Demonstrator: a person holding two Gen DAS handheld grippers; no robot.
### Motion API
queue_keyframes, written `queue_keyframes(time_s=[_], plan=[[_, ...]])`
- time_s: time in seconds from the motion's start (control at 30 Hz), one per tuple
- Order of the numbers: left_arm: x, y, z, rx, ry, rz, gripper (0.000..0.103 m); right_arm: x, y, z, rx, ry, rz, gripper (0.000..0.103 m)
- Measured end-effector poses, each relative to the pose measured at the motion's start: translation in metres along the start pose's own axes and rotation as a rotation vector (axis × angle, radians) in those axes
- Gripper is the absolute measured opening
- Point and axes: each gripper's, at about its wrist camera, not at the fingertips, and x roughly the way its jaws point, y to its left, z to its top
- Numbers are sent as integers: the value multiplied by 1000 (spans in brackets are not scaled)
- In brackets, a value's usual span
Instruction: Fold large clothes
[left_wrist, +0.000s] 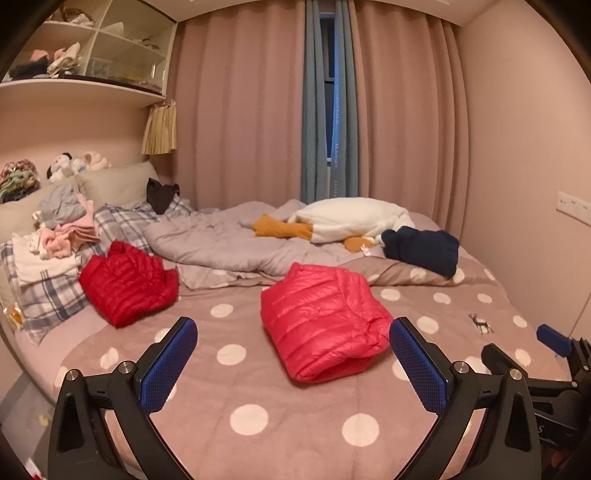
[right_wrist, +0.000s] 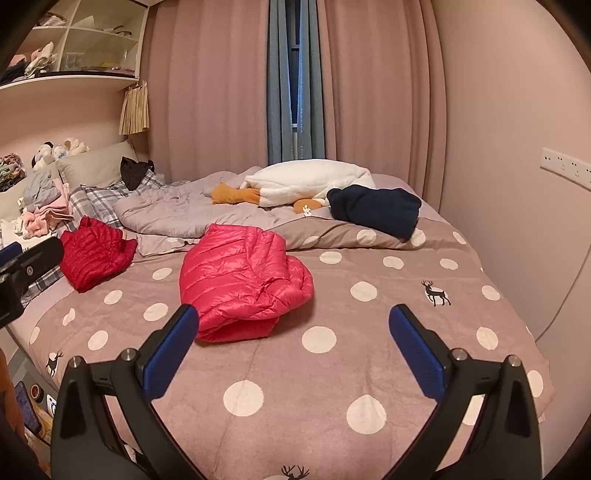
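Observation:
A pink-red down jacket (left_wrist: 321, 321) (right_wrist: 240, 280) lies folded into a thick bundle on the polka-dot blanket (left_wrist: 258, 417) (right_wrist: 332, 369), mid-bed. A darker red down jacket (left_wrist: 127, 282) (right_wrist: 94, 253) lies folded farther left. A dark navy garment (left_wrist: 421, 249) (right_wrist: 373, 210) sits folded at the far right of the bed. My left gripper (left_wrist: 293, 336) hovers open just in front of the pink-red jacket, nothing between its fingers. My right gripper (right_wrist: 293, 321) is open too, held to the right of that jacket. Neither touches any cloth.
A grey quilt (left_wrist: 221, 243) is crumpled across the far half, with a white and orange plush toy (left_wrist: 347, 221) on it. Plaid pillows (left_wrist: 48, 295) and a pile of small clothes (left_wrist: 62, 229) fill the left. Shelves (left_wrist: 85, 88) hang above; curtains (left_wrist: 240, 110) behind; wall at right.

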Motion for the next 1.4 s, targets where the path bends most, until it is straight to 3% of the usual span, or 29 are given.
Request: queue_keyframes(time_s=[0.87, 0.9, 0.97, 1.0, 1.03, 1.1, 1.13, 1.23, 1.4], plan=[[-2, -2, 0, 11, -4, -11, 103, 6, -4, -5, -21, 41, -33, 103], [-4, -1, 1, 11, -21, 1, 103, 7, -4, -5, -18, 45, -34, 103], [-3, 0, 2, -31, -151, 122, 103, 7, -5, -6, -11, 51, -31, 103], [4, -3, 2, -22, -145, 216, 103, 7, -6, -6, -3, 54, -24, 103], [18, -11, 3, 52, -50, 250, 103, 8, -6, -5, 4, 57, -18, 103], [20, -11, 1, 37, -22, 100, 103, 7, -7, -6, 14, 58, -5, 103], [18, -8, -1, 1, -30, 87, 103, 7, -9, -6, 12, 57, -2, 103], [19, -10, -1, 18, -45, 151, 103, 9, -14, -8, 17, 67, -39, 103], [21, -7, -1, -16, 2, 90, 103, 11, -25, -10, 51, 81, -35, 103]])
